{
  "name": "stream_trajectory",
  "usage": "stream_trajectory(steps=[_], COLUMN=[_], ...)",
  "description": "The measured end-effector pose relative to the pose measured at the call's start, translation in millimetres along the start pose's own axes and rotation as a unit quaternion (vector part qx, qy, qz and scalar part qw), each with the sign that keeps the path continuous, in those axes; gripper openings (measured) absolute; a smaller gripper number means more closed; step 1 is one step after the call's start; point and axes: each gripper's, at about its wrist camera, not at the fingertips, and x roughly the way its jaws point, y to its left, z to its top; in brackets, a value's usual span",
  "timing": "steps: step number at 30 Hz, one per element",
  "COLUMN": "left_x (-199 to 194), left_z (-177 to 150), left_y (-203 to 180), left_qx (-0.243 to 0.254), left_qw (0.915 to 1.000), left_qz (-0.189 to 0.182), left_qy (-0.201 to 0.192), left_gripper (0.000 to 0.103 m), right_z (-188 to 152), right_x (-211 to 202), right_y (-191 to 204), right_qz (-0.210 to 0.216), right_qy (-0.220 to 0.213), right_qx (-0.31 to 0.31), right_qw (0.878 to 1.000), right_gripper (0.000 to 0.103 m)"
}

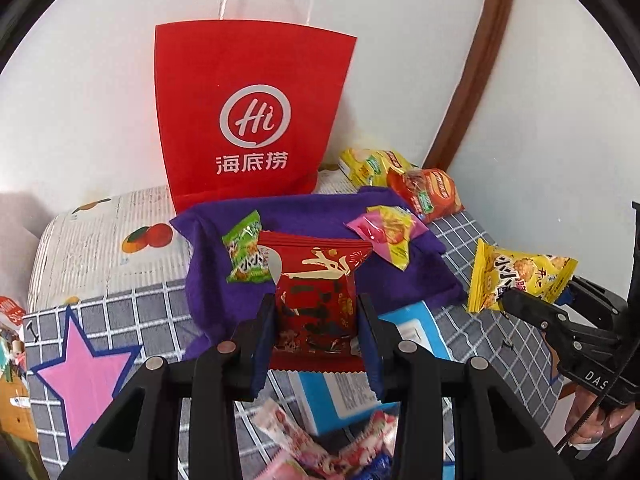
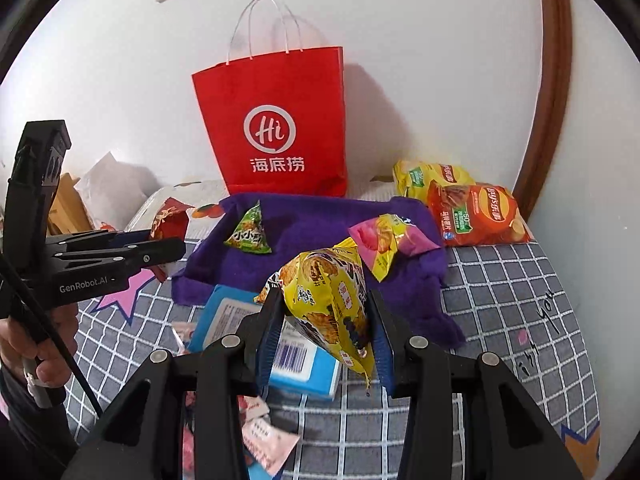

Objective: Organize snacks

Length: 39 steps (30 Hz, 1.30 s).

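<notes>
Left gripper (image 1: 316, 316): jaws drawn in on a red snack packet (image 1: 316, 300), pads pressing its two sides. The packet stands on end, long axis running away from the camera toward the red paper bag (image 1: 252, 116); it is carried clear of the purple cloth (image 1: 312, 216), probably bound for that bag.

On the cloth lie a green packet (image 1: 244, 256) and a pink-and-yellow packet (image 1: 388, 236), apparently laid out for sorting.

Right gripper (image 2: 326, 324): jaws nearly closed on a yellow snack packet (image 2: 328, 300), gripped at its lower half. It tilts, top leaning left, long axis roughly upright; the print is too crumpled to read. It hangs above a blue box (image 2: 304, 364).

Two crisp bags (image 2: 476, 212) rest at the far right beside the wall.
</notes>
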Motion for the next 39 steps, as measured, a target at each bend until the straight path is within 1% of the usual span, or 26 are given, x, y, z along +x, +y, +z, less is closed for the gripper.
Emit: stream_trajectory(steps=[7,12,18,23,26,31,34,39], left_x=[18,32,50,72,84,99,108,119], left_z=[19,32,39,35,30,25,22,16], left_y=[9,14,24,35,42,53,58,56], left_qx=[-0.004,-0.011,-0.025,-0.035,-0.042,-0.055,-0.066,-0.064], left_qw=[1.0000,0.9999,0.9997,0.9991,0.9982,0.9965,0.9951,0.9942], left_qz=[-0.002,0.006,0.002,0.002,0.007,0.020,0.019,0.020], left_qy=[-0.003,0.002,0.007,0.024,0.041,0.060,0.072,0.085], left_gripper=[0.037,0.036,0.037,0.037,0.036,0.037,0.036,0.036], right_z=[15,28,40,43,40,33,33,29], right_x=[23,42,62,89,105,134,147,163], right_y=[-7,-19,-30,-34,-36,-39,-40,-40], right_qz=[-0.004,-0.010,-0.009,-0.007,0.001,0.014,0.017,0.022], right_qy=[-0.002,-0.003,-0.003,0.012,0.022,0.046,0.054,0.066], right_qx=[-0.002,0.004,0.009,0.011,0.011,0.007,0.004,0.000], right_qw=[1.000,1.000,1.000,1.000,1.000,0.999,0.998,0.998], right_gripper=[0.041,0.041,0.041,0.041,0.041,0.041,0.041,0.041])
